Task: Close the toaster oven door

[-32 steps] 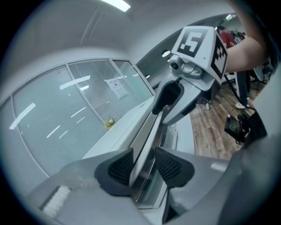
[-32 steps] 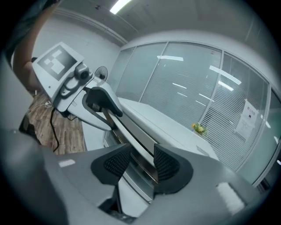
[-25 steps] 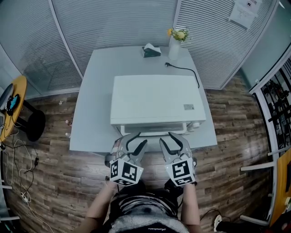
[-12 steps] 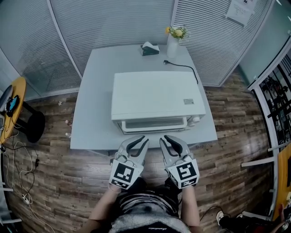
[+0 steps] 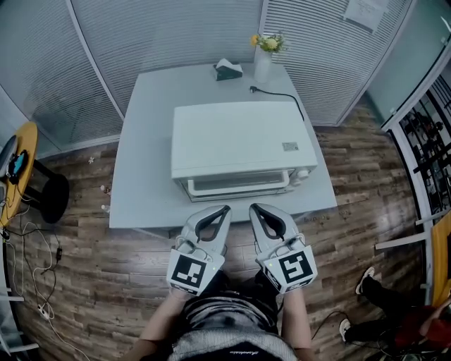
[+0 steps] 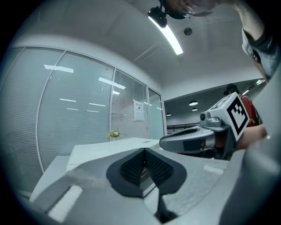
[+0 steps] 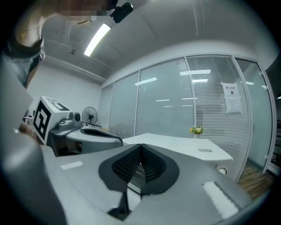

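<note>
The label [image 5: 289, 147] on the toaster oven [image 5: 236, 137] is too small to read.

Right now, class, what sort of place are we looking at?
Likely an office meeting room: glass walls hung with blinds, a notice stuck on the glass, and a strip light on the ceiling.

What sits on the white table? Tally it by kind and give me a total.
Toaster oven: 1
Vase of flowers: 1
Tissue box: 1
Power cord: 1
Total: 4
</note>
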The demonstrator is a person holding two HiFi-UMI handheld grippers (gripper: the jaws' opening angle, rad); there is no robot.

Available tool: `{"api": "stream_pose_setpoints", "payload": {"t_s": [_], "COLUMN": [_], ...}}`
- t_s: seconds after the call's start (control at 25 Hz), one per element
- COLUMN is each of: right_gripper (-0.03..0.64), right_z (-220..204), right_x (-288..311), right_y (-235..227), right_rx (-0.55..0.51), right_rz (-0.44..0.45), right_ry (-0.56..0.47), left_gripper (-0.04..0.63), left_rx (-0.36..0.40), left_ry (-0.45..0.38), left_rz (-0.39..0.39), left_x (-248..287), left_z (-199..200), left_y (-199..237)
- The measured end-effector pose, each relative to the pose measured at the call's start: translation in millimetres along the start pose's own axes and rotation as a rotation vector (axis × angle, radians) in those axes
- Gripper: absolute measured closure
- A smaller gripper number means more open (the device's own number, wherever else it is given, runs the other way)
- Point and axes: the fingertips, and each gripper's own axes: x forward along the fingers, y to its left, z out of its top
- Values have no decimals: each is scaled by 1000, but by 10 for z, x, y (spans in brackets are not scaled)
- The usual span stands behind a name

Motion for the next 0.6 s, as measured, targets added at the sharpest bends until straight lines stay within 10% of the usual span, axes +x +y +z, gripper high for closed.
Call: {"api": "stream_pose_setpoints", "payload": {"t_s": [0.6], "right_gripper": [615], "right_z": [38], "right_x": [-71], "right_y": [121], "right_rx": [-12], "right_rz": [-4], "right_ry": [-1], "left_gripper": [591], "left_rx": [29], "left_ry": [-16], "left_rz": [-22], "left_x": [-35], "left_z": [76], "left_y": [-85]}}
